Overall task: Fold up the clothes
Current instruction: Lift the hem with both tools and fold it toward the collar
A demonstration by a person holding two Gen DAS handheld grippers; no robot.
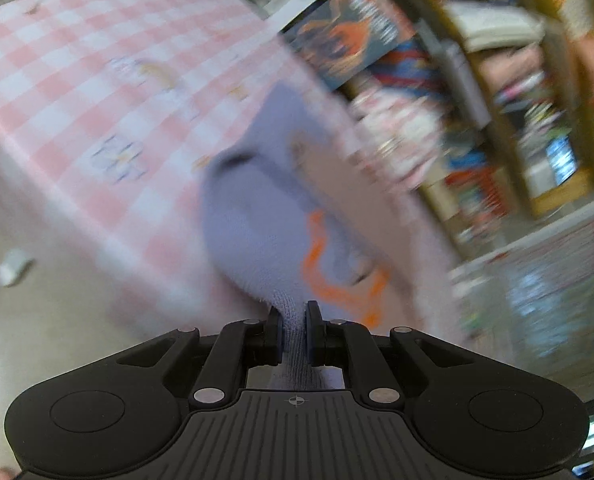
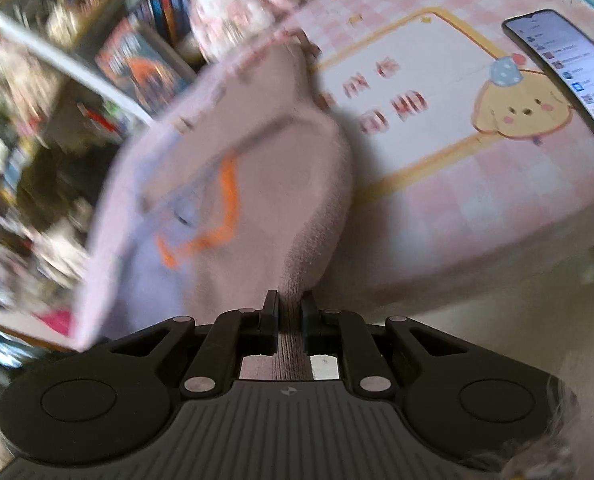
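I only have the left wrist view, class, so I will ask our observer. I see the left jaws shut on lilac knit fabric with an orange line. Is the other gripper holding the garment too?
Observer: Yes. The right gripper has its jaws shut on a pink knit part of the same garment.
Operator: Is anything lying on the checked tablecloth that I cannot see?
Observer: A phone with its screen lit lies on the tablecloth, to the right of the garment.
Operator: Any print near it?
Observer: A cartoon puppy in a yellow frame, partly under the phone.
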